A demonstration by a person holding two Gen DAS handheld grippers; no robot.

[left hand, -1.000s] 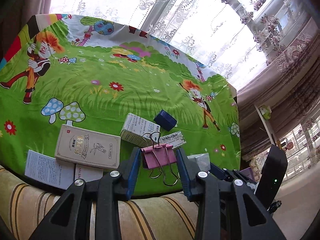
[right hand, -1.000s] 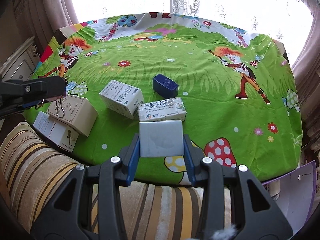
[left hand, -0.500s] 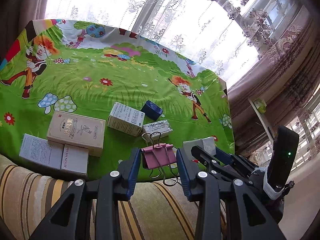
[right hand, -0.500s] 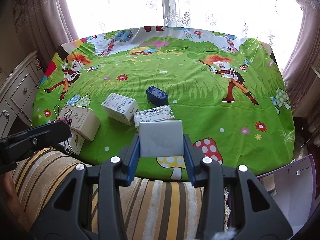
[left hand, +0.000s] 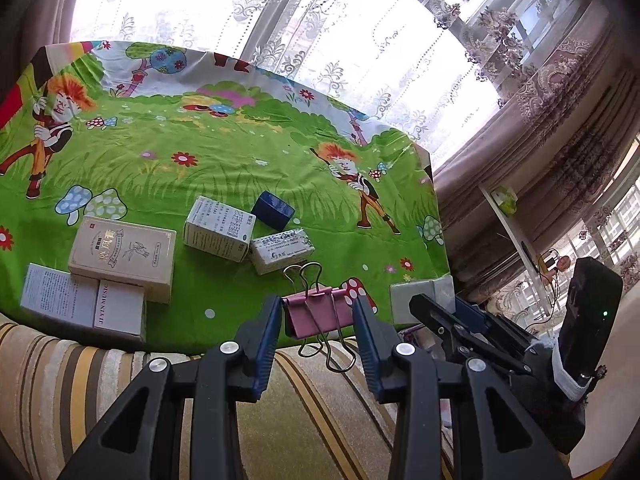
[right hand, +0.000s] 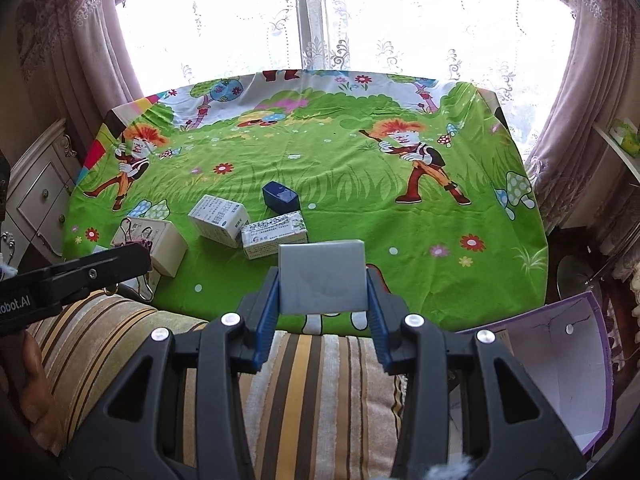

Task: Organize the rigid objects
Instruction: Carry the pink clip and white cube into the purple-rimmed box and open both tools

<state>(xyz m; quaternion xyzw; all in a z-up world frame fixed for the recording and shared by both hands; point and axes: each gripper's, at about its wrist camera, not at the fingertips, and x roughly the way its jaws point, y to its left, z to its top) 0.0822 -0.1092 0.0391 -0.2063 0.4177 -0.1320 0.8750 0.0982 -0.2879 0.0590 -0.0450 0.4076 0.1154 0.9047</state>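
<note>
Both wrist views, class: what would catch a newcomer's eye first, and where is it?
The bright green cartoon-print tablecloth fills the middle of both views, under a sunlit lace-curtained window. In front, the left gripper is shut on a pink metal binder clip, and the right gripper is shut on a plain grey rectangular box. Small white and beige cardboard boxes and one dark blue box cluster on the cloth's near left part.

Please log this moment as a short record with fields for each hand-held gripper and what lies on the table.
left hand-held gripper: shut on pink metal binder clip
right hand-held gripper: shut on flat grey rectangular block
surface: green cartoon-print tablecloth
on cloth: dark blue small box, two white printed cartons, beige flat box
nearby: purple-edged open white box
</note>
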